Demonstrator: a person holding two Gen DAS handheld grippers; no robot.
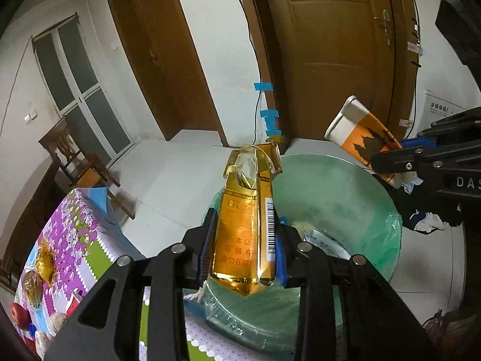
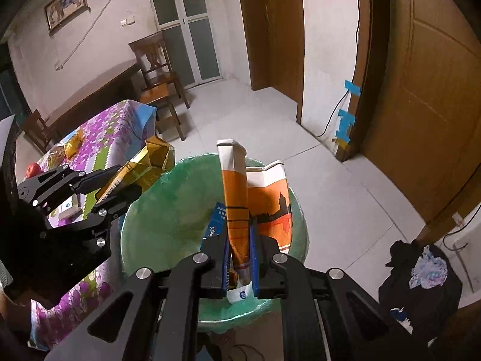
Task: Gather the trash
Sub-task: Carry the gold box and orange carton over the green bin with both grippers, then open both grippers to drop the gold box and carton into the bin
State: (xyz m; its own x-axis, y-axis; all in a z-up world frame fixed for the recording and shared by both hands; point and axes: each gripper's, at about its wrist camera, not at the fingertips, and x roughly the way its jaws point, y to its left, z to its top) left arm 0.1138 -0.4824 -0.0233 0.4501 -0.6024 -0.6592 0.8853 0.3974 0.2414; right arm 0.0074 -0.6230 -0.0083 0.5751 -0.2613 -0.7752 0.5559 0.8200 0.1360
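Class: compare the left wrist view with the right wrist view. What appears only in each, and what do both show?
Only the left wrist view shows the barcode side of the gold cigarette pack close up, clamped in the left gripper, and paper scraps lying inside the bin.

Only the right wrist view shows the framed picture on the wall and the flattened orange paper cup pinched in the right gripper from behind.

Both show the green-lined bin, the floral tablecloth, the wooden chair and the red apple.
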